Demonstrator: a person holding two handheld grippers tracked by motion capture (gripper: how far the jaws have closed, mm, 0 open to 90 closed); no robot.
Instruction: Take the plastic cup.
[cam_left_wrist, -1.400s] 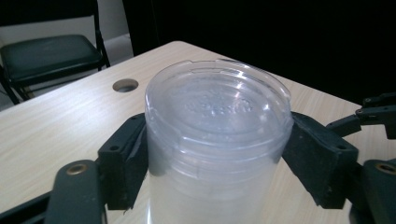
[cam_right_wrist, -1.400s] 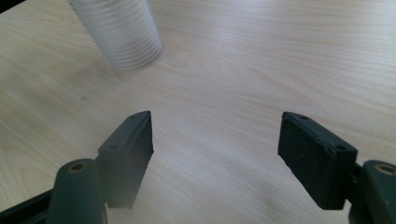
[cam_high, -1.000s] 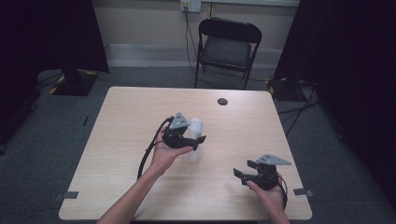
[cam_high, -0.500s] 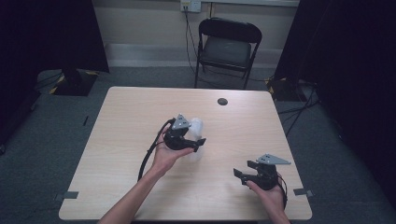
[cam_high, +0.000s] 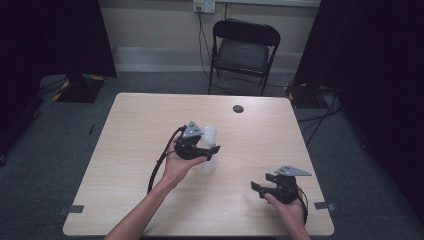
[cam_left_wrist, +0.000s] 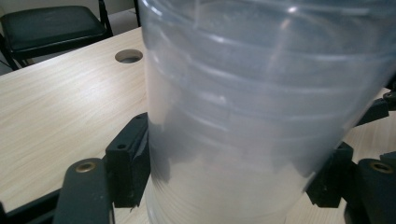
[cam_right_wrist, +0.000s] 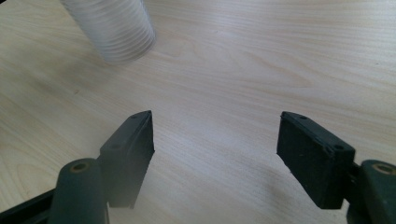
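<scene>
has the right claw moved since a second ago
No. The right claw sits at the same spot near the table's front right corner, the same way off from the round hole.

Premises present as a recording room or lab. A single light wood table (cam_high: 150, 150) with a cable hole (cam_high: 238, 108) stands on grey carpet (cam_high: 60, 150), flanked by black curtains (cam_high: 50, 35). A black folding chair (cam_high: 242, 50) and wall outlet (cam_high: 203, 5) sit behind.

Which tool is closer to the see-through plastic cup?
Left. The left tool has the cup right between its jaws, which have just been closing on it. The right tool waits open, well off toward the table's near right corner.
</scene>
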